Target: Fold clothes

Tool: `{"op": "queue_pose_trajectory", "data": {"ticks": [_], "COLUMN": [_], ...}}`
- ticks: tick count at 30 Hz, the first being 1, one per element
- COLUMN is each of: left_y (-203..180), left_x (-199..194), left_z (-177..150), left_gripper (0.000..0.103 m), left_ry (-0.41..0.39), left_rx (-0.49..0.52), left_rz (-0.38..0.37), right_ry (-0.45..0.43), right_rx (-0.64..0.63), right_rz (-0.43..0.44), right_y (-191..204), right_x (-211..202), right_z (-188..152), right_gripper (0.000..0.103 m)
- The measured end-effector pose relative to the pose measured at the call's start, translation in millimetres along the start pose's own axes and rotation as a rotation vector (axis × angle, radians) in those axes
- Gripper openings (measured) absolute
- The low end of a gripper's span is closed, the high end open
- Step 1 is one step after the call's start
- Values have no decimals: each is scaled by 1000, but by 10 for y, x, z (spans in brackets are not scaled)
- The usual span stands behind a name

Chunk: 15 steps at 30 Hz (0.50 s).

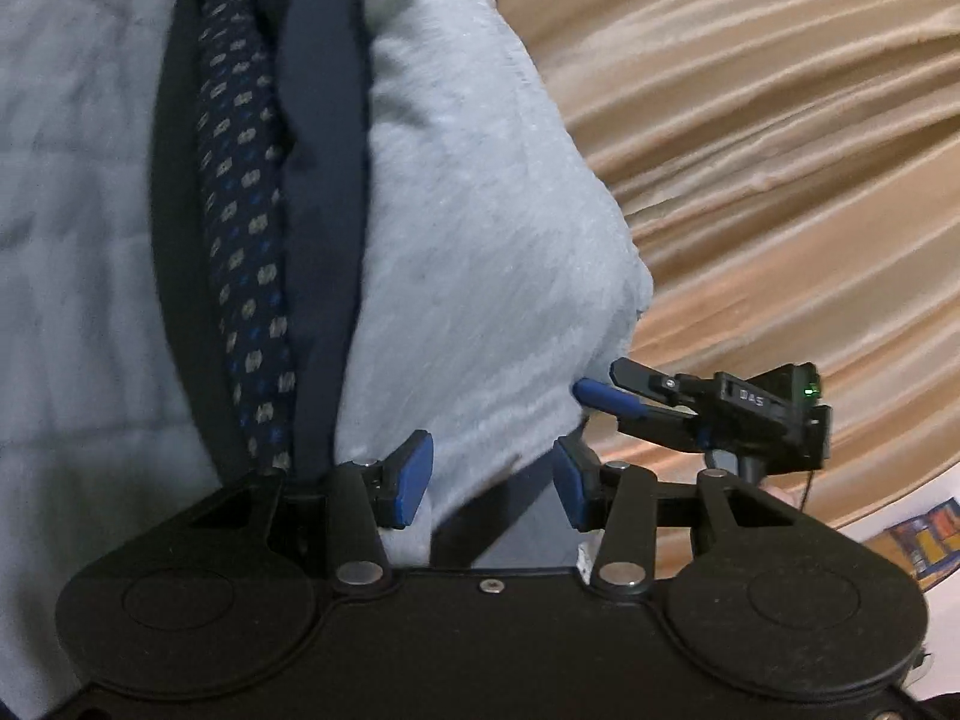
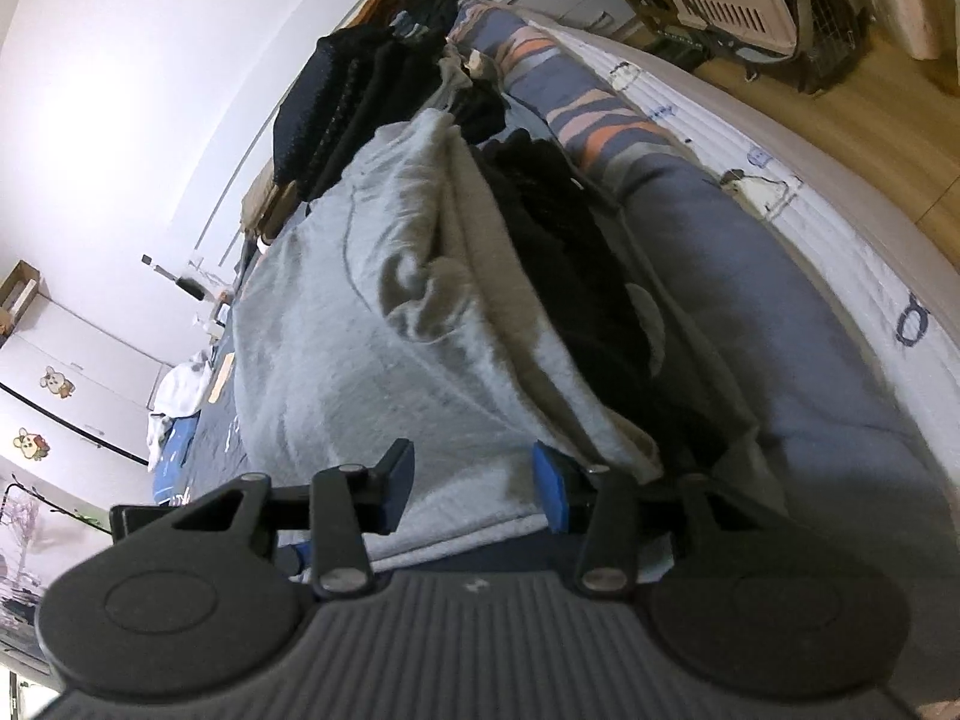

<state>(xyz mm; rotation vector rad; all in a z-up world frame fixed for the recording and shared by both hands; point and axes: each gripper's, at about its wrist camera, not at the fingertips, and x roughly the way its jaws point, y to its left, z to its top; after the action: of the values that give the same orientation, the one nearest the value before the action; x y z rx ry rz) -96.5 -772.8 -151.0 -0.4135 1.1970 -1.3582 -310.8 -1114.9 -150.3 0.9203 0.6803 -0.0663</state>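
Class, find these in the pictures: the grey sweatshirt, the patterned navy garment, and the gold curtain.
grey sweatshirt (image 1: 480, 228): left wrist view, middle of its folded body.
patterned navy garment (image 1: 240, 180): left wrist view, dotted strip.
gold curtain (image 1: 780, 150): left wrist view, pleats.

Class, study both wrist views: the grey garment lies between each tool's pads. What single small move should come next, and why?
Probably close both tools on the grey garment. The left tool and right tool each straddle its near edge with pads apart, apparently not pinching yet. Until they grip the cloth, it cannot be lifted for a fold.
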Motion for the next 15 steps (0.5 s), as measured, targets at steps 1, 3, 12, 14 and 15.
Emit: {"op": "queue_pose_trajectory", "data": {"ticks": [1,3,12,14,15], "left_y": [2,-36,-607,-620,-626], "left_x": [-2,-19,-56,99,177], "left_z": [-22,-49,402,491,536], "left_gripper": [44,44,56,56,56], "left_ry": [1,12,-106,-98,-93], "left_rx": [5,17,129,125,123], "left_rz": [-1,3,-76,-74,-72], "right_ry": [3,9,24,28,29], "right_rx": [-4,-17,-35,-45,-48], "right_rz": [-4,-17,-59,-71,-75], "right_y": [-12,-24,-21,4,9], "right_x": [-4,-17,-86,-82,-85], "right_z": [-2,-18,-70,-68,-69], "right_gripper": [43,43,43,43,43]}}
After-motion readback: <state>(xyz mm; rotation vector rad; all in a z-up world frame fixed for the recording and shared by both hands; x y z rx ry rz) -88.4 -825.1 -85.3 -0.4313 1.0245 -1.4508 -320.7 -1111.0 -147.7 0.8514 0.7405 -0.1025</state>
